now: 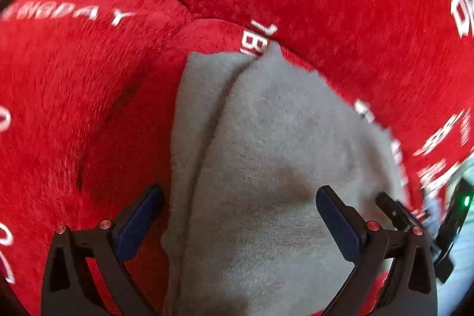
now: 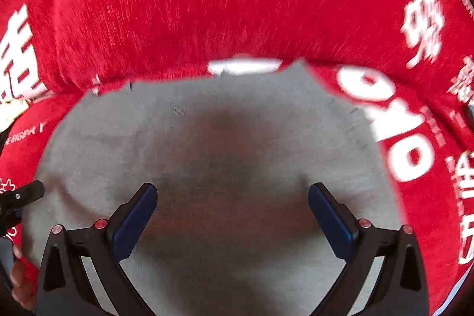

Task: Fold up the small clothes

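Observation:
A small grey garment (image 1: pixel 266 153) lies on a red plush cloth (image 1: pixel 89 108), with a folded layer running along its left side. My left gripper (image 1: pixel 240 221) hovers over its near part, open, fingers spread with only cloth below them. Seen from the right wrist, the same grey garment (image 2: pixel 207 138) fills the middle and my right gripper (image 2: pixel 232 215) stands wide open above it, casting a dark shadow on the cloth. Nothing is pinched in either one. My right gripper's finger (image 1: pixel 397 209) shows at the lower right of the left wrist view.
The red plush cloth (image 2: pixel 207 5) with white printed lettering (image 2: pixel 408 159) covers the whole surface and bulges up behind the garment. A person's hand (image 2: pixel 20 280) shows at the lower left edge of the right wrist view, beside a finger of my left gripper (image 2: pixel 26 191).

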`<state>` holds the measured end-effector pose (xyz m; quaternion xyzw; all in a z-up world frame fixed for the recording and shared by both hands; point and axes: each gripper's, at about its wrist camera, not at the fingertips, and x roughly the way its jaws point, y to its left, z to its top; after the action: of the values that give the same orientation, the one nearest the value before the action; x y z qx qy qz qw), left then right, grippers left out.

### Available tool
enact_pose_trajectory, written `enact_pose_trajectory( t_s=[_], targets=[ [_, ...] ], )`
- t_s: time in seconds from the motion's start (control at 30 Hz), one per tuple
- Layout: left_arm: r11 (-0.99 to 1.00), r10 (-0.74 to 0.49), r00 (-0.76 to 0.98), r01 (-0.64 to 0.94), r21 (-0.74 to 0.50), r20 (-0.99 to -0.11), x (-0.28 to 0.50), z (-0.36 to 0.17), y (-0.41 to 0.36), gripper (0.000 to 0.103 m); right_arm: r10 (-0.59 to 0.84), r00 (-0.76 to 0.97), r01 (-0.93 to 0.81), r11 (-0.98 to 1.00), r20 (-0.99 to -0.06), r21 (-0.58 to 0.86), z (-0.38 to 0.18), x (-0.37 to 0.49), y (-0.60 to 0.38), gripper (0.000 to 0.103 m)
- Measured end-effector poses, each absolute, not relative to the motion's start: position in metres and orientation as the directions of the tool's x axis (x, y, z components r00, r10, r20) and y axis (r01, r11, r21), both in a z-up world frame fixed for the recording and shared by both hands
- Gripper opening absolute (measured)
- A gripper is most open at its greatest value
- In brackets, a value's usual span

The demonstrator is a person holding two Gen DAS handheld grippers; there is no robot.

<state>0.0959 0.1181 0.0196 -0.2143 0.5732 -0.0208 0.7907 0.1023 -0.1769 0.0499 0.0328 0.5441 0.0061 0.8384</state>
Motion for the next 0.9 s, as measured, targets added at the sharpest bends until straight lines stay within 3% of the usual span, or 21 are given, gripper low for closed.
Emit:
enact_pose_trajectory(
  t_s=[0.1,0.37,0.47,0.53,0.73,0.9],
  targets=[
    [0.979,-0.137,0.328,-0.101,-0.180,-0.935,0.097,0.019,0.088,0.103,-0.029,0.465,-0.034,0.998,-0.885,-0.051,0.039,0.106,-0.162,0.103],
    [0.970,-0.145,0.347,-0.135,-0.202,-0.926,0.096,0.018,0.084,0.101,-0.032,0.440,0.002,0.999,-0.897,-0.035,0.050,0.100,-0.171,0.103],
    [0.971,-0.150,0.366,-0.121,-0.207,-0.918,0.092,0.025,0.080,0.086,-0.031,0.446,0.006,0.999,-0.894,-0.031,0.052,0.089,-0.177,0.103],
    [0.976,-0.141,0.380,-0.100,-0.192,-0.914,0.088,0.030,0.074,0.069,-0.025,0.447,0.014,1.000,-0.894,-0.021,0.052,0.082,-0.182,0.103],
    [0.994,-0.058,0.398,-0.067,-0.092,-0.916,0.088,0.041,0.056,0.039,-0.061,0.488,-0.011,0.997,-0.871,-0.075,0.046,0.077,-0.174,0.103],
    [0.996,-0.015,0.383,-0.078,-0.049,-0.923,0.089,0.048,0.055,0.027,-0.044,0.472,-0.030,0.997,-0.881,-0.066,0.048,0.080,-0.177,0.103]
  ],
)
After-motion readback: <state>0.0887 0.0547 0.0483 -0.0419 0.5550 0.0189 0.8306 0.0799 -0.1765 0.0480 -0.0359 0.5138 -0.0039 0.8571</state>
